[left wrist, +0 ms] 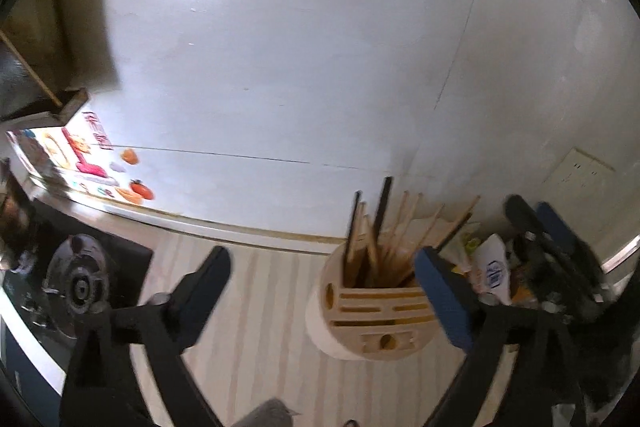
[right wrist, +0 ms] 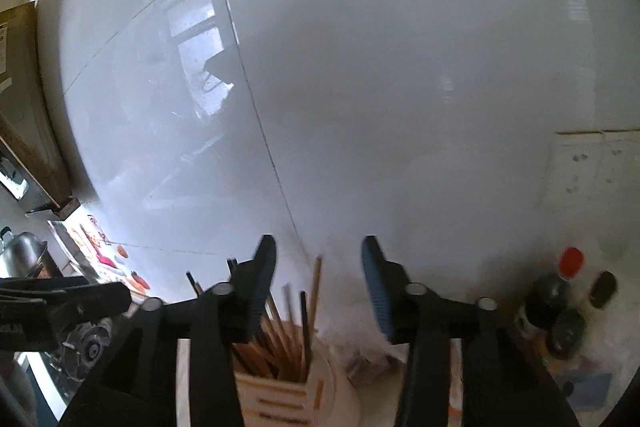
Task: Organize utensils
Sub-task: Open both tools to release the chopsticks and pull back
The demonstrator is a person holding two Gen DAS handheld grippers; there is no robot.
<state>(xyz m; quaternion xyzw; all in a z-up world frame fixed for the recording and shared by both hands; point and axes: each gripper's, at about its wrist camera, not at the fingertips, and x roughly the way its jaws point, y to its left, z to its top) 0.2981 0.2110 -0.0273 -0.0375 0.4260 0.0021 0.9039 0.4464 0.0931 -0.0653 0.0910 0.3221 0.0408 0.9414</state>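
Note:
A round cream utensil holder [left wrist: 372,311] with slots in its top stands on the pale striped counter [left wrist: 256,327]. Several wooden and dark chopsticks [left wrist: 384,227] stick up out of it. My left gripper [left wrist: 322,261] is open wide just in front of the holder, and nothing is between its fingers. In the right wrist view the holder [right wrist: 280,399] sits below my right gripper [right wrist: 319,247], which is open above the chopsticks [right wrist: 288,339]. One wooden chopstick tip rises into the gap without touching either pad. My right gripper [left wrist: 534,223] also shows at the right of the left wrist view.
A gas burner [left wrist: 80,287] lies at the left, with a metal pot [right wrist: 20,251] beyond it. Packets [left wrist: 492,267] crowd the right of the holder, and dark sauce bottles [right wrist: 560,299] stand further right. The white tiled wall [left wrist: 320,67] is close behind, with a socket [left wrist: 576,171].

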